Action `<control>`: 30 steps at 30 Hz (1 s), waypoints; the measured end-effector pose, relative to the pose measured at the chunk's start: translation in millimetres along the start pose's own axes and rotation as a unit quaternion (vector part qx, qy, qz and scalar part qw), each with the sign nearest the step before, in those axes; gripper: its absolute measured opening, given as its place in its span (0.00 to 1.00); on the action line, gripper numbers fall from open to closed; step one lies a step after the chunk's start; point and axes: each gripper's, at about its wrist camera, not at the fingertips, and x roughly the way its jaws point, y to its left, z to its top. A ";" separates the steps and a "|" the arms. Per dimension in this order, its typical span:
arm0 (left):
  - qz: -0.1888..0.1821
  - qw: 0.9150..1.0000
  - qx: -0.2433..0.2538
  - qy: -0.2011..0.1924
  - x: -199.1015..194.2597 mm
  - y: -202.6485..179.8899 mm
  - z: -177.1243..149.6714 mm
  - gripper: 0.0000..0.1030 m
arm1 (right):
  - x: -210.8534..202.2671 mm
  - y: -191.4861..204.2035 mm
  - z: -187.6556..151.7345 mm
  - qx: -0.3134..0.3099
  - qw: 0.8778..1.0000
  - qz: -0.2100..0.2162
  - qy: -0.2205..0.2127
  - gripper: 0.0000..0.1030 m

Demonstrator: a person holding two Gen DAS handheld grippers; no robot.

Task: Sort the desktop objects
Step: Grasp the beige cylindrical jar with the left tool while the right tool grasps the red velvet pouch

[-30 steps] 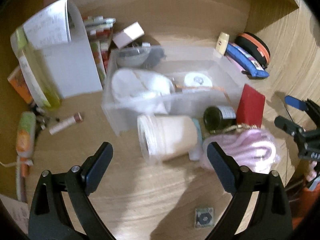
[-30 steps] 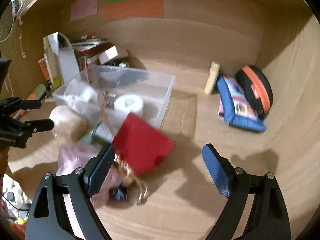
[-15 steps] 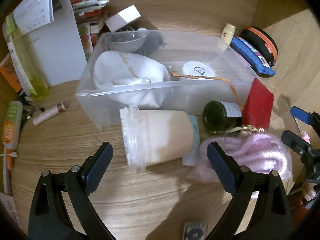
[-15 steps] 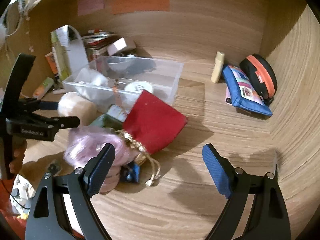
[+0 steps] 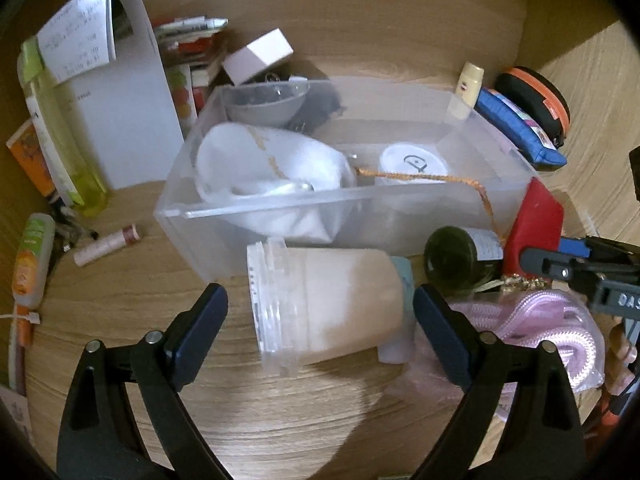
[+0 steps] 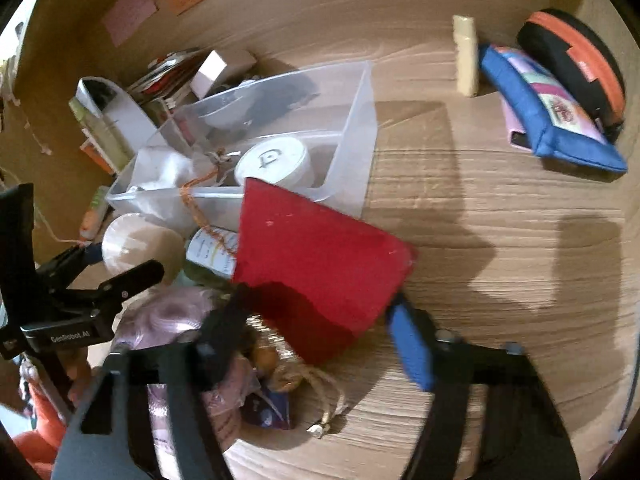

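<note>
While both grippers hang over the cluttered table (image 5: 280,420), the left gripper (image 5: 320,328) is spread wide with nothing between its pads, and the pale plastic jar (image 5: 328,304) lies on its side directly ahead of it, partly between the fingertips. The jar's long axis runs left to right across the gripper's opening, threaded mouth toward the left finger and base toward the right, so the jaws span its length rather than its girth; a turn of the wrist would probably make a cleaner grasp. It sits just in front of the clear plastic bin (image 5: 280,208), which already holds a white pouch (image 5: 272,168) and a round white tin (image 5: 412,164).

The right gripper (image 6: 316,344) is likewise wide open and empty, straddling the near end of the red pouch (image 6: 320,264), which leans against the bin's corner beside a dark green bottle (image 5: 460,260) and a bagged pink coil (image 5: 552,340). The left gripper is plainly nearer the jar, the right nearer the red pouch.
</note>
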 end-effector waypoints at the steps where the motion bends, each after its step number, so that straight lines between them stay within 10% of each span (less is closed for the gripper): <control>1: -0.001 1.000 0.000 0.001 0.7 0.7 1.1 0.79 | -1.7 -0.2 0.3 -0.001 1.000 -0.008 -0.006 0.38; 9: -0.013 1.000 -0.002 0.000 -1.7 -0.4 -1.9 0.66 | -23.2 2.5 3.4 -0.006 0.999 -0.009 -0.040 0.10; 30: -0.045 0.997 -0.036 -0.045 -49.8 8.0 7.6 0.64 | -78.0 45.5 27.6 -0.074 0.989 -0.013 -0.131 0.05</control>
